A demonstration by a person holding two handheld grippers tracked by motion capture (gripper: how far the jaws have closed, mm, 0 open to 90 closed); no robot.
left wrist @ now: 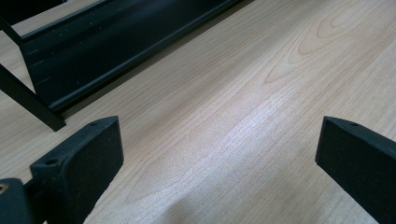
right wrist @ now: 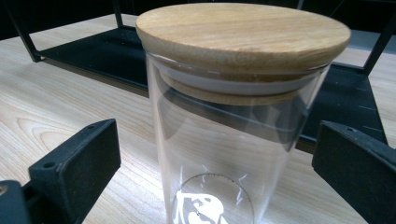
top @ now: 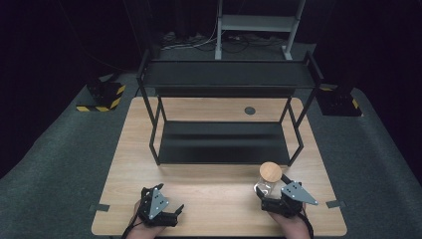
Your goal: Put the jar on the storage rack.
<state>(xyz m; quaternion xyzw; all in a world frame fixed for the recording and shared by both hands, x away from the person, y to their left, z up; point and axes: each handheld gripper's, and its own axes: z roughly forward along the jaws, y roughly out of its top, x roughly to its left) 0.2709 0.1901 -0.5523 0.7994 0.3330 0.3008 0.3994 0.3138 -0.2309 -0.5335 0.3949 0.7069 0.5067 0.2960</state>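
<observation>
A glass jar (right wrist: 224,140) with a wooden lid (right wrist: 243,35) is seen standing upright on the worktop (top: 209,194), just in front of the black shelf rack (top: 224,144). It is bracketed by the right claw (top: 271,191), whose jaws are spread and not yet pressed against the glass. The left claw (top: 174,211) is held released over bare wood. The grasp, the lift and any placing on the rack appear still to be done.

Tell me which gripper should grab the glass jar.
Right. The right gripper is open with the glass jar standing between its jaws; the left gripper is open over bare table.
</observation>
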